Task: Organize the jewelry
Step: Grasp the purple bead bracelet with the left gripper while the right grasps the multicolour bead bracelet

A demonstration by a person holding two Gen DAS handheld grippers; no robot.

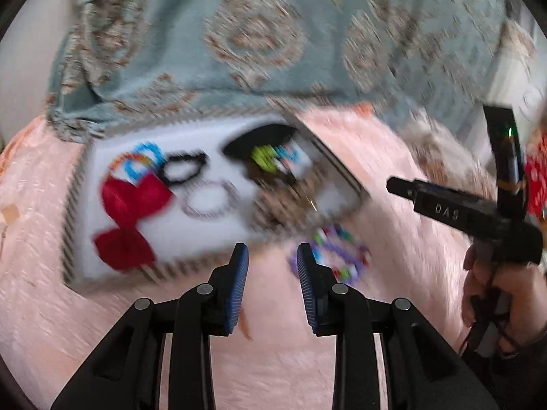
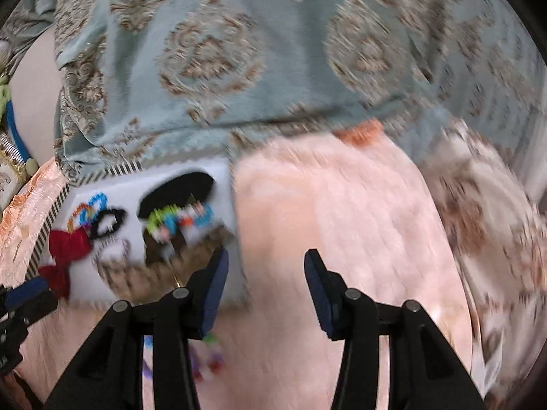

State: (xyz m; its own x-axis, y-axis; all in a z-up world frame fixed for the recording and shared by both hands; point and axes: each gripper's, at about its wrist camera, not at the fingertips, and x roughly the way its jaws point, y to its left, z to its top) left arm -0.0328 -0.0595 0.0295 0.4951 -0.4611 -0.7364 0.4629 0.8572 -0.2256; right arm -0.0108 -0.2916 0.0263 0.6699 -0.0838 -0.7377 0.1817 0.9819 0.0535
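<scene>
Both tools released, left tool (image 1: 272, 256) beside blurred beaded bracelet (image 1: 330, 256) apparently lying flat, right tool (image 2: 266, 263) over pink blanket (image 2: 342, 205)

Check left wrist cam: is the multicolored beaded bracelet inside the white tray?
No, the beaded bracelet lies on the pink blanket outside the white tray, just ahead of the open left gripper.

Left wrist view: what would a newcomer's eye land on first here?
Probably the two red bows at the left of the white tray, which lies on the pink blanket and holds blurred colourful bracelets. Next, the multicoloured beaded bracelet lying loose on the blanket just ahead of the open left gripper. The open right gripper points at bare blanket beside the tray.
</scene>
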